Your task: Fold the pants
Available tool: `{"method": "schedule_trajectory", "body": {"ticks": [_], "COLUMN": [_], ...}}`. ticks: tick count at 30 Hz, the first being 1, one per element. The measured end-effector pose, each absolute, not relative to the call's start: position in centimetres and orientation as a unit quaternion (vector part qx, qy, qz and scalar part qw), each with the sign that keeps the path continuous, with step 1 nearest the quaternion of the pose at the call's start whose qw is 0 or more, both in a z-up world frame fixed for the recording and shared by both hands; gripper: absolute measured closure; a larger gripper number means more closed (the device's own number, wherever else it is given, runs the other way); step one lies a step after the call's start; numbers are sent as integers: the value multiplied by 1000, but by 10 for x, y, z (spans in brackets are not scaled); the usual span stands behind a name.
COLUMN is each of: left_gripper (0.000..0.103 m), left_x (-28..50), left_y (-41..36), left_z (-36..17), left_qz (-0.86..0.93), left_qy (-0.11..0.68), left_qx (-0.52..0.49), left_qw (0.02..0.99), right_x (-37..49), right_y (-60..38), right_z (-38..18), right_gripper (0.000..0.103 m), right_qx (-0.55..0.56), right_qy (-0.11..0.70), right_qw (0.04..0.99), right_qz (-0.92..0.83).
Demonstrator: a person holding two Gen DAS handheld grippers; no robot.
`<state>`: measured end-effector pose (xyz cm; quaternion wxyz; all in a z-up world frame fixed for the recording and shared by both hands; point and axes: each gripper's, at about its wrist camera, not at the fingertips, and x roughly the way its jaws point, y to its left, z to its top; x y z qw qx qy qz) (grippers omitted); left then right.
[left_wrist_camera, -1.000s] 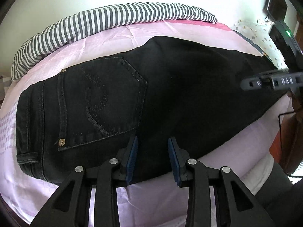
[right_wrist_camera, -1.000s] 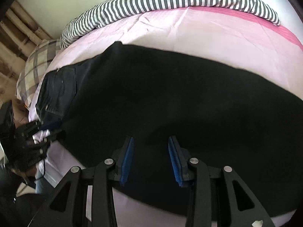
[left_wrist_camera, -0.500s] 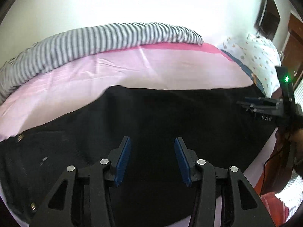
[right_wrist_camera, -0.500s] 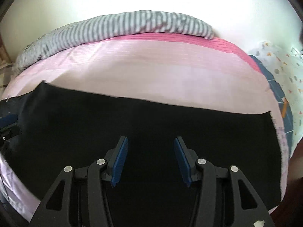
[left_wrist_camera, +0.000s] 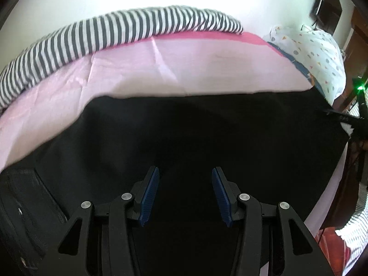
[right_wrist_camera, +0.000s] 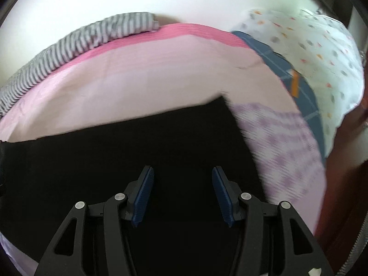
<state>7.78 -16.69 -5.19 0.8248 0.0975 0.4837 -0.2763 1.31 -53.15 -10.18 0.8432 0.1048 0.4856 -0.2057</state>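
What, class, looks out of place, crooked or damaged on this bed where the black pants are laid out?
Nothing stands out. The black pants lie flat and smooth across the pink sheet, with no bunching visible. The striped blanket sits rolled along the far edge. Both hand-held grippers are open and hold nothing.

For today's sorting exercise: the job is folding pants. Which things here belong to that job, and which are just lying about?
Job: black pants; left gripper; right gripper.
Lying about: striped blanket; patterned pillow; pink sheet.
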Motion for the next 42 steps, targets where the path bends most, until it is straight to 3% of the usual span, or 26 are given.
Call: {"method": "schedule_trajectory", "body": {"ticks": [7,16,28,31,35,42], "left_gripper": [54,54,54,54,54,54], "left_x": [62,26,-6,-6,-6,-15], "left_y": [-154,-189,-255,-259,-262,-274], "left_z": [-49,-21,-31,-39,-47,-47], "left_qz": [-265,-316,-387,-384,-379,-409], "left_qy": [485,451,451,467,482,479], "left_qx": [96,77,146,152,158,166], "left_qw": [828,831,791,782,774,759], "right_x": [-38,-124,-135,-132,-128,-134], "right_y": [-567,-579,-576,-582,-591,-599], "right_z": [-85,-84,-105,-109,-116,-119], "right_gripper": [54,54,59,67,86,94], "right_qx": [159,360,395,401,425,475], "right_qy": [474,413,381,365,345,317], "right_qw": [831,811,812,817,815,803], "right_qz": [-246,-206,-201,-198,-190,-172]}}
